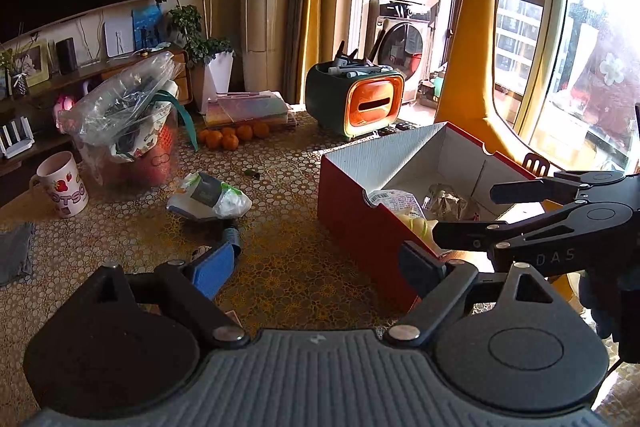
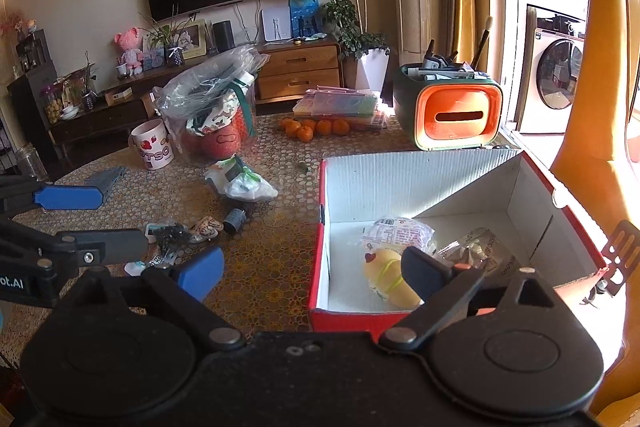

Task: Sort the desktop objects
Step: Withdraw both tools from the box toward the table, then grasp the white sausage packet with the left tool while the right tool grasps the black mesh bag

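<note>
Both hand-held grippers are spread apart and empty: the left hand-held gripper point(image 1: 316, 267) just left of the red box point(image 1: 360, 223), the right hand-held gripper point(image 2: 316, 273) over its near wall. Inside the box lie a yellow toy point(image 2: 386, 277) and packets point(image 2: 396, 233). Left of the box, a white pouch point(image 2: 244, 183) lies on the bench point(image 2: 276, 267); beyond it stands an orange organizer point(image 2: 456, 117).

Yellow toy point(image 2: 390, 277) partly hidden behind tool finger.

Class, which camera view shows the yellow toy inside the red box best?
The right wrist view: the yellow toy lies in plain sight on the floor of the red box. The left wrist view shows only a sliver behind the box wall.
</note>
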### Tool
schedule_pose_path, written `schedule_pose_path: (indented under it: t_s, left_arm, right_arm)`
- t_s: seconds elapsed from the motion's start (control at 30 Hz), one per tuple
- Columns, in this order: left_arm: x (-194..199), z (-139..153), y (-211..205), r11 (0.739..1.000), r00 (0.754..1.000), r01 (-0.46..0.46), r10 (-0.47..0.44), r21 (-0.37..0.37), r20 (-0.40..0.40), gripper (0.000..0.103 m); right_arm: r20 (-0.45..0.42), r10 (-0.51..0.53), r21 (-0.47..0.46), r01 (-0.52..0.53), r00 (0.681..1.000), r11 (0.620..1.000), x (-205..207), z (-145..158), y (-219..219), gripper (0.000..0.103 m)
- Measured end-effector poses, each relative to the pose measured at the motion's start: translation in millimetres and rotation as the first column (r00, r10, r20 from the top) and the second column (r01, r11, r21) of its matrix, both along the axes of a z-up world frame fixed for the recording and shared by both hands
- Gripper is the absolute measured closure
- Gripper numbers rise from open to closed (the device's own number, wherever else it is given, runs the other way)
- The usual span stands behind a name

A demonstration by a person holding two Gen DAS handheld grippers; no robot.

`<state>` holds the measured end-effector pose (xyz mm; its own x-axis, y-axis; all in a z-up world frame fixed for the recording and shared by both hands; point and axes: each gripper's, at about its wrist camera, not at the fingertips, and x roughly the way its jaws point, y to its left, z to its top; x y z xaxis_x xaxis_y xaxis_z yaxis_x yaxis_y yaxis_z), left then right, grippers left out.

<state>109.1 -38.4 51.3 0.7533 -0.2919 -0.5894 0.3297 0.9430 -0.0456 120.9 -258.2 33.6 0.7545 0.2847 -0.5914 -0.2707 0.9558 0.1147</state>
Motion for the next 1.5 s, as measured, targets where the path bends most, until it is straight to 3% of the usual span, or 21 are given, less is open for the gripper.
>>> schedule_pose_path:
  t_s: [0.1, 0.77, 1.17, 1.5]
  left_arm:
    - [-9, -8, 14, 1.0, 1.0, -0.019, 0.019, -0.011, 0.004, 0.0]
    - [-33, -53, 73, 0.986, 0.985, -0.164, 0.165, -0.017, 0.049, 0.0]
    - [-12, -90, 88, 0.971, 0.971, -0.237, 0.236, 0.028, 0.039, 0.0]
    - [29, -113, 116, 0.953, 0.953, -0.302, 0.302, 0.028, 0.005, 0.0]
  right_arm:
    - [0.01, 0.006, -0.014, -0.006, 1.0, 1.0, -2, -2, 12, 0.007]
    - [0.007, 0.065, -0.039, -0.065, 0.998, 0.997, 4, -19, 79, 0.007]
    - [-0.027, 0.101, -0.038, -0.102, 0.995, 0.994, 30, -41, 105, 0.007]
    - [-0.057, 0.157, -0.066, -0.161, 0.986, 0.985, 40, -73, 133, 0.009]
